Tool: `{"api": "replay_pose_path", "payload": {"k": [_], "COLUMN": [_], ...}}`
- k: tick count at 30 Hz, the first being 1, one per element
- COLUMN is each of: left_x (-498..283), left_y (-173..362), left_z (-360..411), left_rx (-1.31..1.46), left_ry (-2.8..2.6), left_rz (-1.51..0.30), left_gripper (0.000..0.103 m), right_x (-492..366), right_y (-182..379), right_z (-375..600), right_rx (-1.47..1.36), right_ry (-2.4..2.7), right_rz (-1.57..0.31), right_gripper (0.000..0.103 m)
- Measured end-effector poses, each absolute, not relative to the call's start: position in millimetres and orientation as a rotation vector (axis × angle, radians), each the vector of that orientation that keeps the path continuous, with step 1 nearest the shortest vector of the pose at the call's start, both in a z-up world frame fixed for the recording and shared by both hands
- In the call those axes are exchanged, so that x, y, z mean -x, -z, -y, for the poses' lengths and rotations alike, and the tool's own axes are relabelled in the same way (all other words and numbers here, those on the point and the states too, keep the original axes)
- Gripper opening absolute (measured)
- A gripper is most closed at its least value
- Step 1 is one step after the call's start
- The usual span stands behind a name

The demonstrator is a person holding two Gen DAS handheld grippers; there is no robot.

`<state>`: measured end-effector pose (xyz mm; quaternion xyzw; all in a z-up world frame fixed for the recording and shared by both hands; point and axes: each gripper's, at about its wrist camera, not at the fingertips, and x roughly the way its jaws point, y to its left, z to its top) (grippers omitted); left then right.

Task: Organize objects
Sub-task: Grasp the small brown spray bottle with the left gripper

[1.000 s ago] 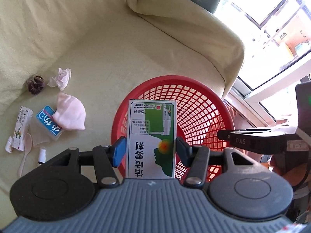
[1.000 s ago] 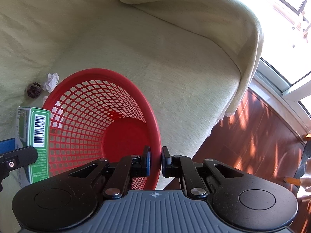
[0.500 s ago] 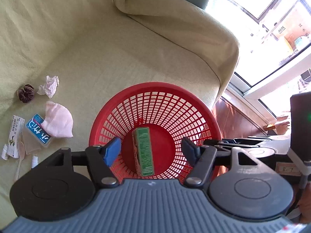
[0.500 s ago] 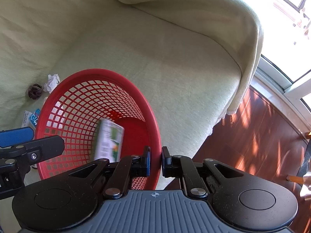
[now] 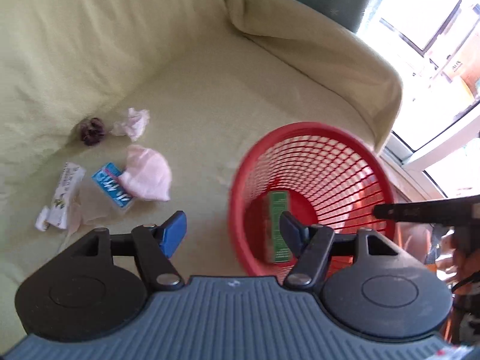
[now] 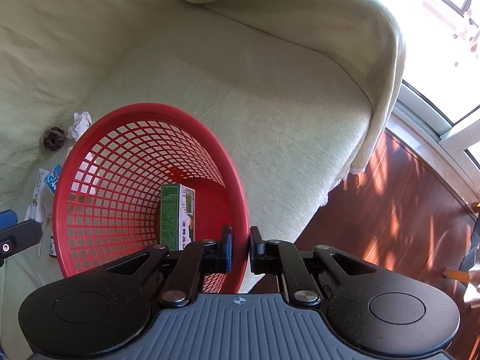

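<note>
Sunlit from a window at two o'clock, a sofa (image 6: 270, 114) draped in pale green cloth carried a red mesh basket (image 6: 240, 198) and a scatter of small household items. The right hand-held gripper (image 6: 240, 249) pinched the basket's rim, one finger inside and one outside, steadying it at the cushion's edge. A green medicine box (image 6: 175, 216) lay in the basket's bottom, tipped on its long edge. The left hand-held gripper (image 5: 232, 232) hung empty with its jaws spread wide above the cushion, just left of the basket. Waiting at ten o'clock in the left wrist view were a soft pink cloth (image 5: 148, 174), partly covering a blue packet (image 5: 111, 187), a white carton (image 5: 64, 193), a crumpled tissue (image 5: 132, 123) and a dark round object (image 5: 91, 127) of uncertain kind. All looked light; the cloth and tissue would likely crush under the fingers and could be pinched anywhere at a raised fold, while the stiff cartons seemed best taken across their narrow sides. The packet probably could not be reached cleanly until the cloth was lifted off.
</note>
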<state>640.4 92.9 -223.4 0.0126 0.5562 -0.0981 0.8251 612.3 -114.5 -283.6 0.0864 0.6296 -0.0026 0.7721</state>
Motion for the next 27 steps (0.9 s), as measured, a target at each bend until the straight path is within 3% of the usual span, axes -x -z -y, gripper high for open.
{"api": "replay_pose_path", "payload": {"k": [9, 11, 15, 27], "left_x": [-619.5, -619.5, -628.1, -656.0], "left_y": [295.0, 319.5, 364.0, 421.2], "left_z": [-213.5, -229.5, -244.1, -255.7], "left_rx": [-0.119, -0.145, -0.191, -0.260], "left_ry": [-0.026, -0.040, -0.038, -0.004], "left_rz": [-1.229, -1.238, -1.269, -1.315], "left_gripper": [0.063, 0.058, 0.044, 0.043], "right_x": [-613.2, -613.2, -613.2, -613.8], "right_y": [283.1, 283.2, 283.5, 283.5], "right_z": [112.2, 111.7, 111.5, 110.5], "right_rx": [-0.183, -0.179, -0.177, -0.176], "right_ry": [0.009, 0.011, 0.021, 0.047], "right_rz": [-1.363, -1.364, -1.368, -1.367], "right_gripper": [0.008, 0.008, 0.008, 0.008]}}
